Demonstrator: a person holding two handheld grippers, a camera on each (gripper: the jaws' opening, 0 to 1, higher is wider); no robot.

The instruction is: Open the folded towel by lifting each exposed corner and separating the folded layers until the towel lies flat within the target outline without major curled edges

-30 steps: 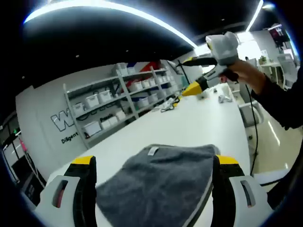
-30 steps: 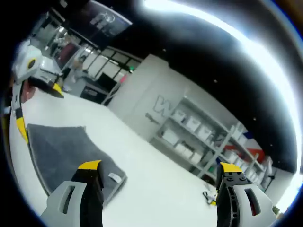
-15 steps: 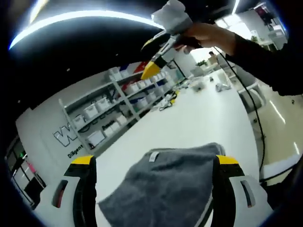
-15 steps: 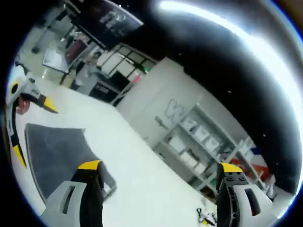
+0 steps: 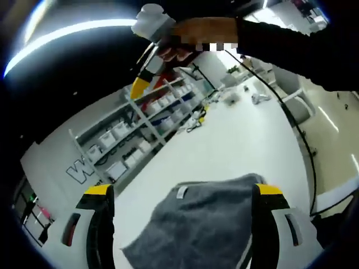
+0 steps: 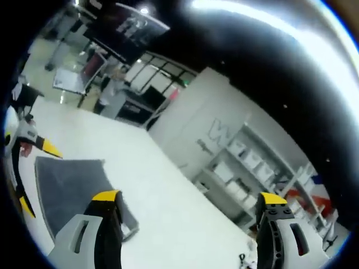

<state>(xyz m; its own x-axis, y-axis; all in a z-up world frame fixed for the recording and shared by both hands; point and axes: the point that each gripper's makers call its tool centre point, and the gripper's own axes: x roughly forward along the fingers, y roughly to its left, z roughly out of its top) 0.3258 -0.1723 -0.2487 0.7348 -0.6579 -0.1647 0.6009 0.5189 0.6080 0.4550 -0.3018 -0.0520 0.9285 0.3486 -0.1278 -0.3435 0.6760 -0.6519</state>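
A folded grey towel (image 5: 199, 221) with a small white label (image 5: 182, 192) lies on the white table (image 5: 235, 145), just ahead of my left gripper (image 5: 182, 193), whose jaws stand wide apart with nothing between them. High in the left gripper view a hand holds my right gripper (image 5: 147, 61) in the air, yellow tips pointing down-left. In the right gripper view the same towel (image 6: 67, 188) lies at the lower left, and my right gripper (image 6: 188, 196) is open and empty above the table (image 6: 168, 207). The left gripper (image 6: 25, 162) shows at the left edge beside the towel.
White shelves with storage bins (image 5: 140, 134) line the wall behind the table, seen too in the right gripper view (image 6: 252, 168). Small items (image 5: 255, 98) lie at the table's far end. A black cable (image 5: 297, 134) hangs from the raised hand. A sleeve (image 5: 303, 39) crosses the top.
The right gripper has risen and swung leftward across the left gripper view, well above the table. The towel lies as before. Both grippers stay open.
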